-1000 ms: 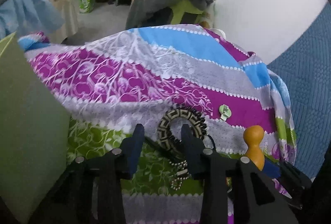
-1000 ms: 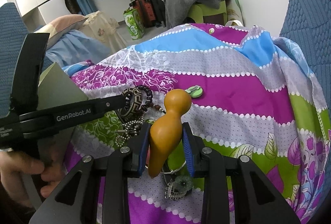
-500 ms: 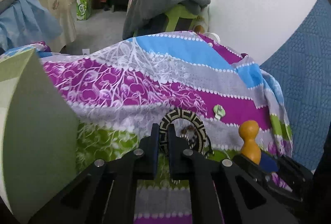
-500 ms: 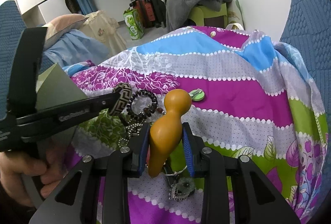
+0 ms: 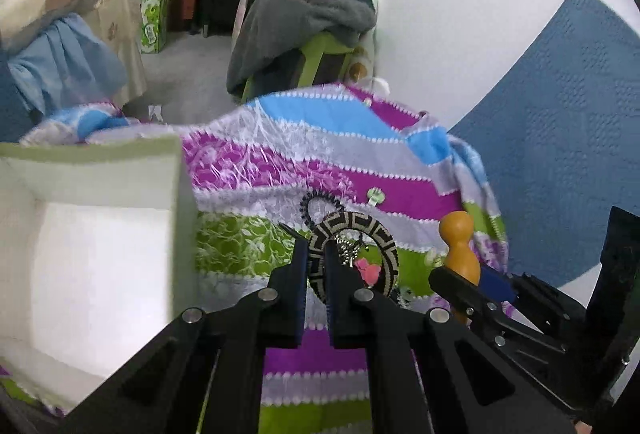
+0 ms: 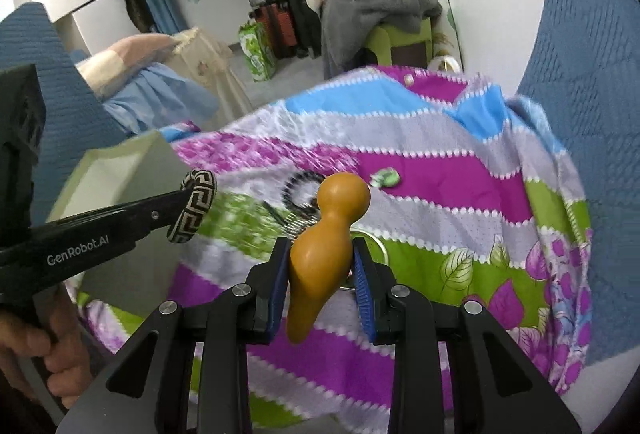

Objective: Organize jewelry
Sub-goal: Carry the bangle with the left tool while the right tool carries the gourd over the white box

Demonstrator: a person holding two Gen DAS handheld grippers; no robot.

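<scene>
Now the left tongs (image 5: 316, 266) have lifted the bangle (image 5: 354, 260) toward the box (image 5: 100, 234), nearly stowed; right tongs (image 6: 320, 274) grip the gourd (image 6: 324, 246).

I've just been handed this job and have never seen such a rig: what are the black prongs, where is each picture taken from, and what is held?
The black prongs are handheld two-finger grippers, one in each of a person's hands, each carrying a fisheye camera looking along its fingers. In the left camera's picture, the left gripper is shut on a black-and-cream patterned bangle, lifted above the striped cloth, beside an open pale box. In the right camera's picture, the right gripper clamps an orange wooden gourd. On the cloth lie a dark beaded bracelet, a small green piece and a metal ring.
</scene>
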